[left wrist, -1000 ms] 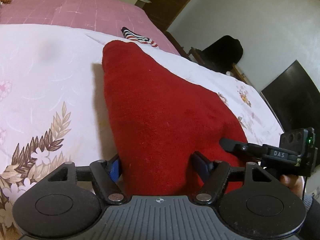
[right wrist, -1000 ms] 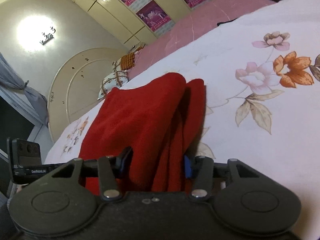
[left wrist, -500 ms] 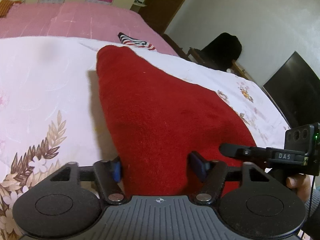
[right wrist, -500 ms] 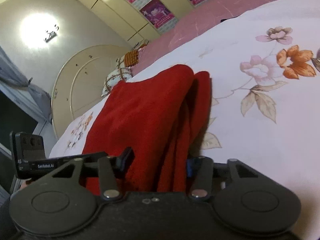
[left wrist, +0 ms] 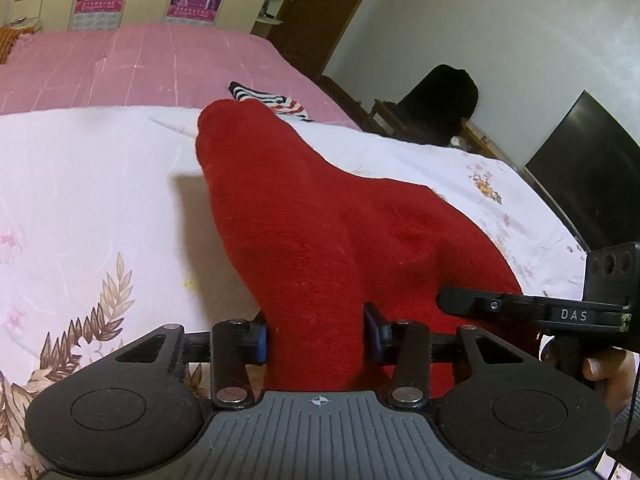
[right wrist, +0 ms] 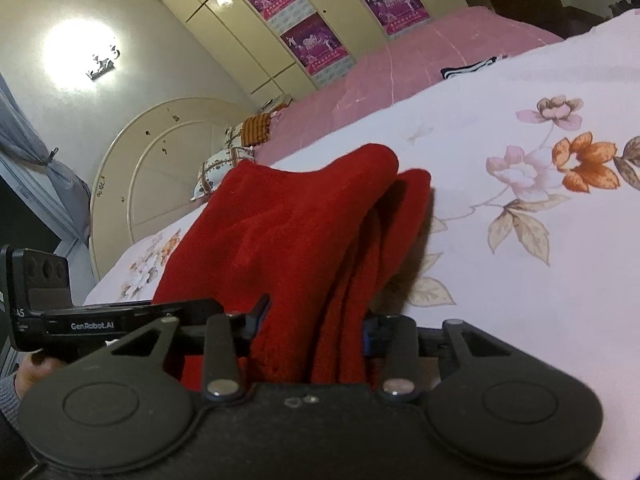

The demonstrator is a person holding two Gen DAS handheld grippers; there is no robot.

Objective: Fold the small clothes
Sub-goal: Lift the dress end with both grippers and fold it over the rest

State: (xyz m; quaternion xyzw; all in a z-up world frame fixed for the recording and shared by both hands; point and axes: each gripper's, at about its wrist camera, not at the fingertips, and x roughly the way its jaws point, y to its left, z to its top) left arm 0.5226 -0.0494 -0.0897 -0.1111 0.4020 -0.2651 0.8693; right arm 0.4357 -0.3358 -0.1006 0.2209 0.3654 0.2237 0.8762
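Each hand-held gripper, left (left wrist: 315, 332) and right (right wrist: 313, 322), pinches the red garment (left wrist: 320, 216) stretching ahead over the floral bed (left wrist: 80, 200) toward wardrobes (right wrist: 320, 24).

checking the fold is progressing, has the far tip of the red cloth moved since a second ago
Yes. In the left wrist view the red cloth tip now overlaps the striped garment, having moved farther across the floral sheet.

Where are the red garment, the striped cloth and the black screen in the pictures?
red garment (left wrist: 320, 216), left wrist view, middle of its raised fabric.
striped cloth (left wrist: 272, 102), left wrist view, its visible striped top, behind the garment's far tip.
black screen (left wrist: 588, 172), left wrist view, centre of its dark panel.
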